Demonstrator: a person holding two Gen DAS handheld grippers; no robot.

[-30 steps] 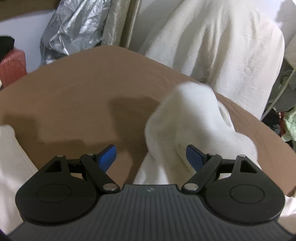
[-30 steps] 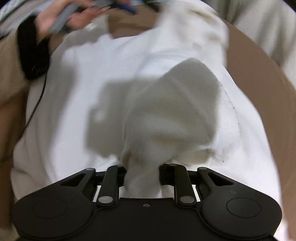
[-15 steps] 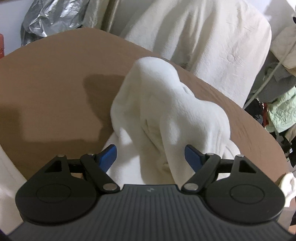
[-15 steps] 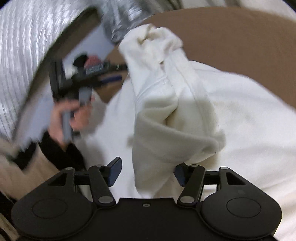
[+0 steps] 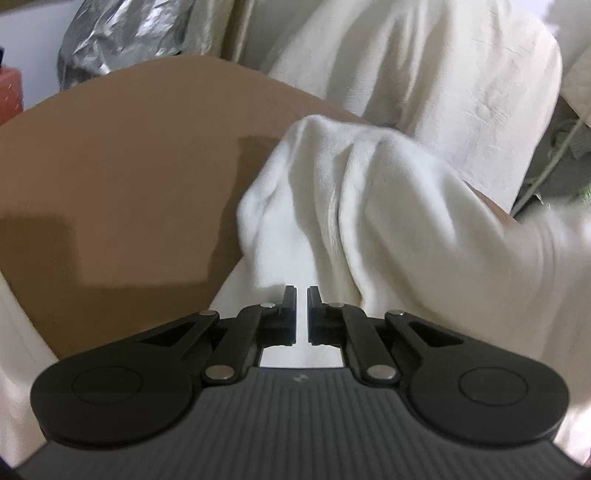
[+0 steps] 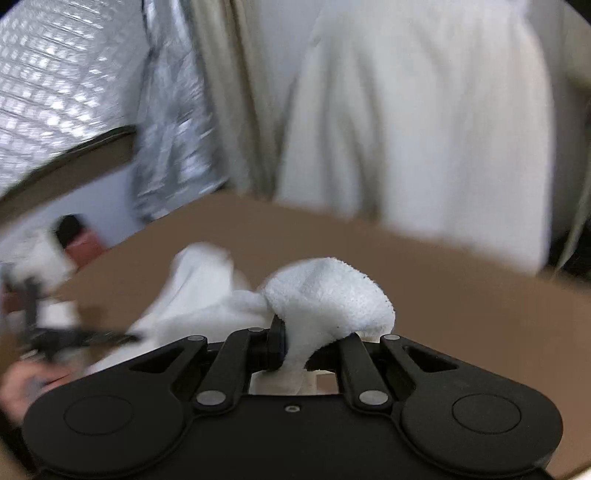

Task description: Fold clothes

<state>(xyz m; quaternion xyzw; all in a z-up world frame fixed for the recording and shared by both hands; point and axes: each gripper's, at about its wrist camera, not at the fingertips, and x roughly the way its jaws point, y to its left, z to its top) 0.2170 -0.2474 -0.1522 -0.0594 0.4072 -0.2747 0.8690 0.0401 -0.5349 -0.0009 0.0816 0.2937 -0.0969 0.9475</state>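
On the brown table (image 5: pixel 122 177), as the left wrist camera sees it, a white fleece garment (image 5: pixel 369 206) lies in a soft heap, bunched into thick folds on the right half of the surface. The left gripper (image 5: pixel 301 314) hangs low over the near part of this cloth; its two fingers are pressed almost together, with only a thin slit between them, and I see no fabric in that slit — the cloth shows only under them. Behind the table, a cream cover (image 5: pixel 424 74) drapes over some furniture, and a silver crinkled sheet (image 5: pixel 129 33) sits at the far left. A red object (image 5: pixel 11 92) shows at the left edge.

From the right wrist camera, much is blurred. The right gripper (image 6: pixel 301 350) pinches a fold of the same white garment (image 6: pixel 328 295), and the cloth swells out in a rounded lump just above the fingers. More of the garment trails to the left over the table (image 6: pixel 461 277). At the far left a hand (image 6: pixel 26 384) holds the other gripper (image 6: pixel 55 332), but this part is too smeared to tell its state here. The cream cover (image 6: pixel 424 110) and the silver sheet (image 6: pixel 173 110) stand behind.
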